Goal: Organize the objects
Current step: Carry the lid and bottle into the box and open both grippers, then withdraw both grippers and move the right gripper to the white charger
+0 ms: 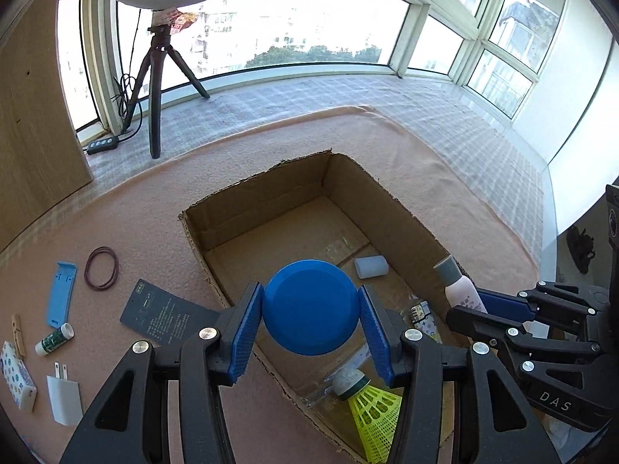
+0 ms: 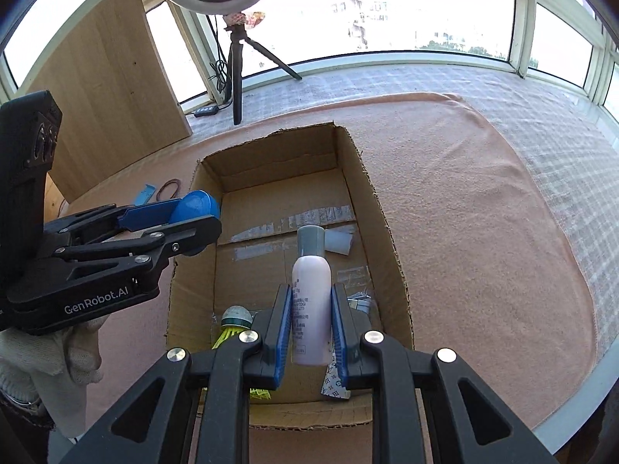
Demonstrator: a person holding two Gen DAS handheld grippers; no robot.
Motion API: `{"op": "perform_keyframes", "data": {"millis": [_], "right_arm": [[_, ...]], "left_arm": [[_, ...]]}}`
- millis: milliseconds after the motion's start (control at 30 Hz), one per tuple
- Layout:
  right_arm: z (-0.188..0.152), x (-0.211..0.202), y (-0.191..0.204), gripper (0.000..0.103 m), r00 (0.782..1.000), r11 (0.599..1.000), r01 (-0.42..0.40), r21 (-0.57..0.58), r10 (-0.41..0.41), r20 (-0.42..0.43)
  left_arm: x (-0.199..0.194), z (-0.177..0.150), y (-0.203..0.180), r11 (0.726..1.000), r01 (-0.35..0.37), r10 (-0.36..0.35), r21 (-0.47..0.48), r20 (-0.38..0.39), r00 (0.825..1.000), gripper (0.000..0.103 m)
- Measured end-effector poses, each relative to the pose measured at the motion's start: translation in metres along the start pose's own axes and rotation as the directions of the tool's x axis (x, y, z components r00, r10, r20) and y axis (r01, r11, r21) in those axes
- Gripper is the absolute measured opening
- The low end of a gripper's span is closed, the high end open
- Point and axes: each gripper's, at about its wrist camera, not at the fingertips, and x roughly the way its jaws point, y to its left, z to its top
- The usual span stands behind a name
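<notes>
Left gripper (image 1: 310,311) clamps a round blue lid (image 1: 310,307), smooth, matte, disc-shaped, over the near left edge of the open cardboard box (image 1: 267,189). Right gripper (image 2: 311,326) holds a pale pink bottle (image 2: 311,290) with a grey cap, upright between narrow-set blue pads, over the box's near half. Inside the box: a yellow-green shuttlecock (image 1: 367,402) with a white cork at the near end, a small white cylinder (image 1: 371,266) farther in. On the pink cloth (image 2: 464,212) left of the box: brown rubber bands (image 1: 101,263), white charger (image 1: 65,398), dark card (image 1: 162,309).
</notes>
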Motion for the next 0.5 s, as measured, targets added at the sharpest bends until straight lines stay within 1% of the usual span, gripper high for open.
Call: {"op": "perform_keyframes", "data": {"millis": [100,167,200,233,267,300,333,500], "right_arm": [[-0.001,0.002,-0.002,0.018,1.000,1.000,0.006,0.000,-0.006,-0.006],[-0.001,0.003,-0.002,0.018,1.000,1.000,0.014,-0.005,-0.014,-0.009],[-0.002,0.003,-0.002,0.021,1.000,1.000,0.016,-0.010,-0.016,-0.011],[-0.002,0.005,-0.002,0.026,1.000,1.000,0.016,-0.017,-0.017,-0.021],[-0.003,0.005,-0.001,0.043,0.999,1.000,0.021,-0.023,-0.022,-0.025],[-0.004,0.004,0.001,0.059,0.999,0.999,0.033,-0.032,-0.033,-0.020],[-0.005,0.004,0.003,0.062,0.999,0.998,0.047,-0.043,-0.047,-0.010],[-0.005,0.003,0.008,0.062,0.999,0.998,0.043,-0.048,-0.043,-0.011]], "left_arm": [[0.003,0.000,-0.003,1.000,-0.005,0.005,0.003,0.000,1.000,0.054],[0.003,0.001,-0.002,1.000,0.006,-0.006,-0.004,-0.004,1.000,0.054],[0.002,0.001,-0.001,1.000,0.007,-0.007,-0.012,-0.008,1.000,0.060],[0.001,0.001,0.000,1.000,0.005,-0.005,-0.018,-0.009,1.000,0.072],[-0.001,0.001,0.002,1.000,0.006,-0.006,-0.019,-0.006,1.000,0.076],[-0.003,0.000,0.003,1.000,0.004,-0.004,-0.017,-0.002,1.000,0.077],[-0.005,-0.001,0.004,1.000,0.000,0.000,-0.017,0.001,1.000,0.077],[-0.014,-0.005,0.014,0.999,-0.004,0.004,-0.042,0.010,1.000,0.077]]}}
